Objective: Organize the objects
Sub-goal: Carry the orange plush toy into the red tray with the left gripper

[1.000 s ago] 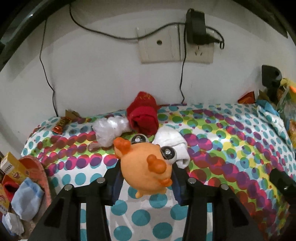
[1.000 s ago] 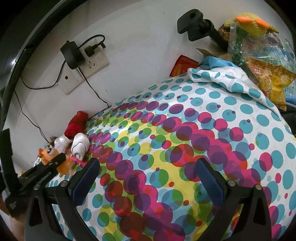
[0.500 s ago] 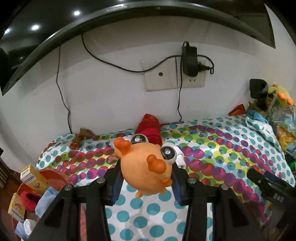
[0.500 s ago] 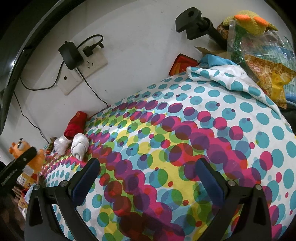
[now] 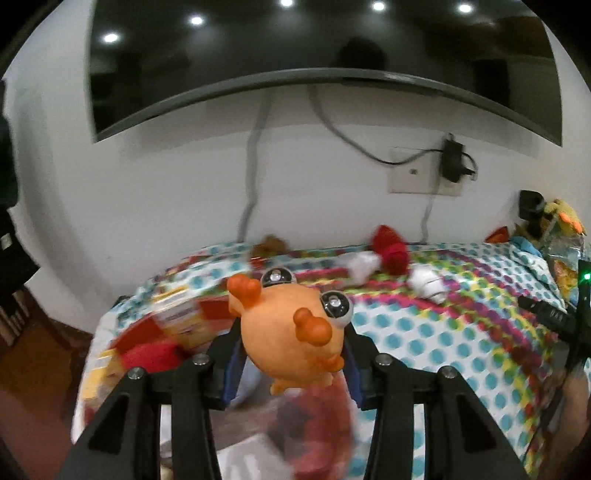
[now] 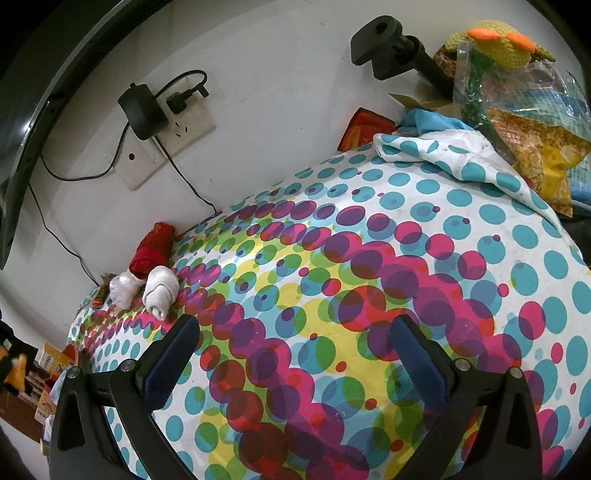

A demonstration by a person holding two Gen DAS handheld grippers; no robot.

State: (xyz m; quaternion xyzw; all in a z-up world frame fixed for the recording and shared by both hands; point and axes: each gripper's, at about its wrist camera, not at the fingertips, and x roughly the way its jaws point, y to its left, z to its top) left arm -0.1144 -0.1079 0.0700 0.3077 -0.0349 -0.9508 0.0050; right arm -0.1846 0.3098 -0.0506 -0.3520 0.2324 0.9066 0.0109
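**Left gripper holds orange toy at the table's left end; right gripper wide and unloaded**

Left gripper: both blue pads press the flanks of an orange toy with bulging eyes; the grip is narrow and firm. The toy sits at centre frame in the left wrist view, clear of the surface. Beneath and to the lower left lies a blurred red basket holding boxes and a red bundle; its rim and exact contents cannot be resolved through the blur.

Right gripper: jaws stand wide apart, nothing between them, over the polka-dot tablecloth.

Table edges: the cloth's back edge runs against the white wall. Its left end drops off at lower left of the right wrist view, where boxes sit below table level. At upper right the cloth is bunched up in a fold against a clutter of plastic bags and a yellow knitted toy.

Items on the cloth, all near the back edge at middle left of the right wrist view: a red rolled sock, a white rolled sock just beside it, and a clear plastic-wrapped bundle touching the red one.

Open room: the centre and lower right of the cloth are bare. A black mount projects at upper right; a wall socket with adapter and cables sits above the back edge.
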